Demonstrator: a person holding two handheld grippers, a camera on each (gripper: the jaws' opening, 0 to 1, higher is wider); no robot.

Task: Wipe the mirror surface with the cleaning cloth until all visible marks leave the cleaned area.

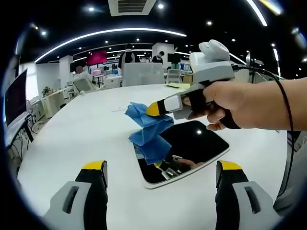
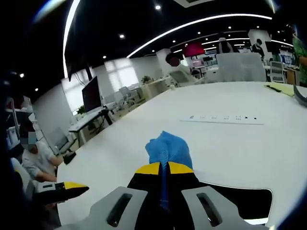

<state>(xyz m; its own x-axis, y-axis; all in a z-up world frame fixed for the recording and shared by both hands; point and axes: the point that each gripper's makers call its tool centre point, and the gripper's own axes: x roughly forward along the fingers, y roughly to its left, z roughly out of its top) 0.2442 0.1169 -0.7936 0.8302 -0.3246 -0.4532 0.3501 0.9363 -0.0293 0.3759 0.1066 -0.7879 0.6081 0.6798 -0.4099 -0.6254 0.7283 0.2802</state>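
Note:
A dark rectangular mirror [image 1: 192, 148] with a white rim lies flat on the white table [image 1: 86, 134]. My right gripper [image 1: 154, 109] hangs over the mirror's far left corner, shut on a blue cleaning cloth [image 1: 148, 129] that drapes down onto the glass. In the right gripper view the cloth [image 2: 168, 148] bulges out past the closed yellow-tipped jaws of the right gripper [image 2: 164, 168], with the mirror [image 2: 249, 203] below. My left gripper [image 1: 160, 167] stands open near the table's front, jaws apart with nothing between them, just short of the mirror's near edge.
A person's hand [image 1: 240, 103] holds the right gripper. A power strip [image 2: 223, 119] lies farther along the table, and yellow paper [image 1: 178, 86] at its far edge. Desks, monitors and seated people surround the table.

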